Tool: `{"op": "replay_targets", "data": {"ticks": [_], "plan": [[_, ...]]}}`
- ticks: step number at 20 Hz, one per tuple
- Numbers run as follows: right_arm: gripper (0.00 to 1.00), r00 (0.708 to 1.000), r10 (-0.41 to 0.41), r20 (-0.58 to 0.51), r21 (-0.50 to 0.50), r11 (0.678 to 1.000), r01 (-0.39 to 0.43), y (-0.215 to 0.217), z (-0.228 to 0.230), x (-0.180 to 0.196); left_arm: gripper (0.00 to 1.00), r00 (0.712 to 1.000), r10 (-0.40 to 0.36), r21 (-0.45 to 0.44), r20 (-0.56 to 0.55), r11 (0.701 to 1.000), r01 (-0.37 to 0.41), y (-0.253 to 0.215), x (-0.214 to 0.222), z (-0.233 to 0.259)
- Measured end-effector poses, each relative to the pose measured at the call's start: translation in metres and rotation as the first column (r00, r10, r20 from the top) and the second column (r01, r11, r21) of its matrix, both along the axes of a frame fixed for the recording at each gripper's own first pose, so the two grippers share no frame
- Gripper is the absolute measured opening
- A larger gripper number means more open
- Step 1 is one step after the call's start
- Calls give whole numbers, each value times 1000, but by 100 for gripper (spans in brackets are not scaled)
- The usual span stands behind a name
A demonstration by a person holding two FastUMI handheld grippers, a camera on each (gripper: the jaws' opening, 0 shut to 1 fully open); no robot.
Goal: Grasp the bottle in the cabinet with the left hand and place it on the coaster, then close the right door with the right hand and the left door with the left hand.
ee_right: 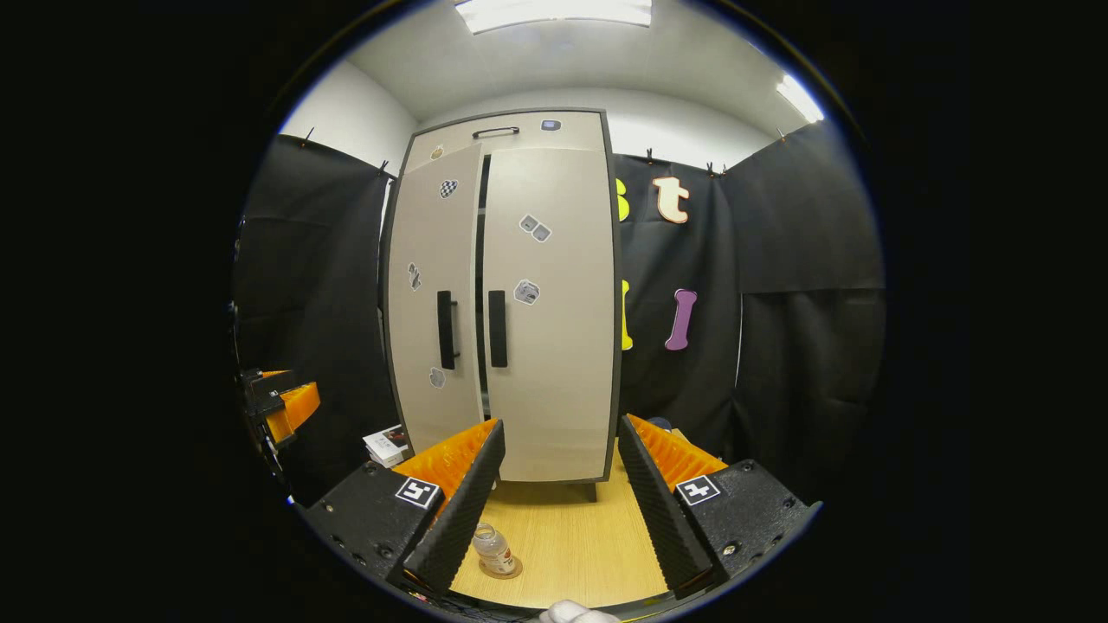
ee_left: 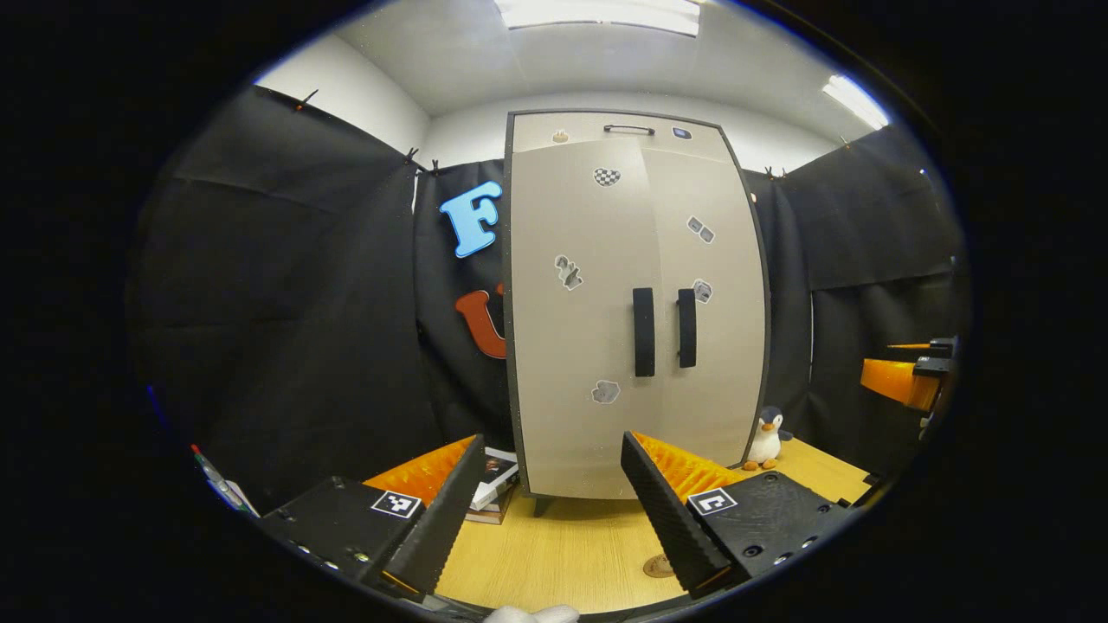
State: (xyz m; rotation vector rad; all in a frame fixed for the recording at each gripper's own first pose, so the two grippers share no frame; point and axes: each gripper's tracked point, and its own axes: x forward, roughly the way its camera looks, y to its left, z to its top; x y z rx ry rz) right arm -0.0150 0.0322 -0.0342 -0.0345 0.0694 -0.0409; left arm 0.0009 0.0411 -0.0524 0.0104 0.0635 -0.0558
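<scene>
the small clear bottle (ee_right: 494,549) already stands on the round coaster (ee_right: 505,570) on the pale wood table (ee_right: 571,545), and the matte beige cabinet's (ee_left: 632,303) right door (ee_right: 548,311) and left door (ee_right: 433,294) look almost shut, a dark slit between them, while the left gripper (ee_left: 554,510) and right gripper (ee_right: 554,510) hold their ribbed jaws open and empty.

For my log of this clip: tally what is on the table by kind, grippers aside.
Cabinet: 1
Bottle, on its coaster: 1
Coaster: 1
Penguin toy: 1
Stack of books: 1
Total: 5
</scene>
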Motion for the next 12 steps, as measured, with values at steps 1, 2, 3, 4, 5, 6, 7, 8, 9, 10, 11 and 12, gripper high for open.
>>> {"op": "replay_targets", "data": {"ticks": [1,2,3,4,5,6,7,8,9,10,11,12], "plan": [[82,1000,-1,4,-3,1000,1,0,2,-2,96,1000,-1,2,-1,1000,1,0,-1,0],[82,1000,-1,8,-7,1000,1,0,4,-3,96,1000,-3,3,2,1000,3,0,-2,1],[82,1000,0,10,-12,1000,1,0,5,-4,95,1000,-6,2,4,1000,6,-1,-2,3],[82,1000,-2,8,-17,1000,2,0,6,-5,95,1000,-10,0,5,1000,10,-2,-2,4],[82,1000,0,7,-21,1000,0,1,5,-6,96,1000,-13,-1,5,1000,13,-2,-2,3],[82,1000,2,6,-25,1000,-2,2,6,-7,95,1000,-15,-4,6,1000,15,-3,-2,3],[82,1000,3,5,-30,1000,-3,2,7,-9,95,1000,-17,-7,4,1000,17,-4,-2,3],[82,1000,3,3,-36,999,-3,2,8,-10,96,1000,-19,-11,3,1000,19,-4,-2,3],[82,1000,6,2,-38,999,-6,3,8,-12,96,1000,-25,-15,-1,1000,25,-6,-3,2],[82,1000,7,3,-38,999,-7,3,9,-13,96,1000,-29,-13,-3,1000,29,-6,-3,2],[82,1000,6,5,-36,999,-6,3,9,-14,96,1000,-30,-8,-3,1000,30,-7,-5,2],[82,1000,5,3,-34,999,-5,3,9,-14,96,1000,-30,-6,-1,1000,30,-6,-6,2]]}}
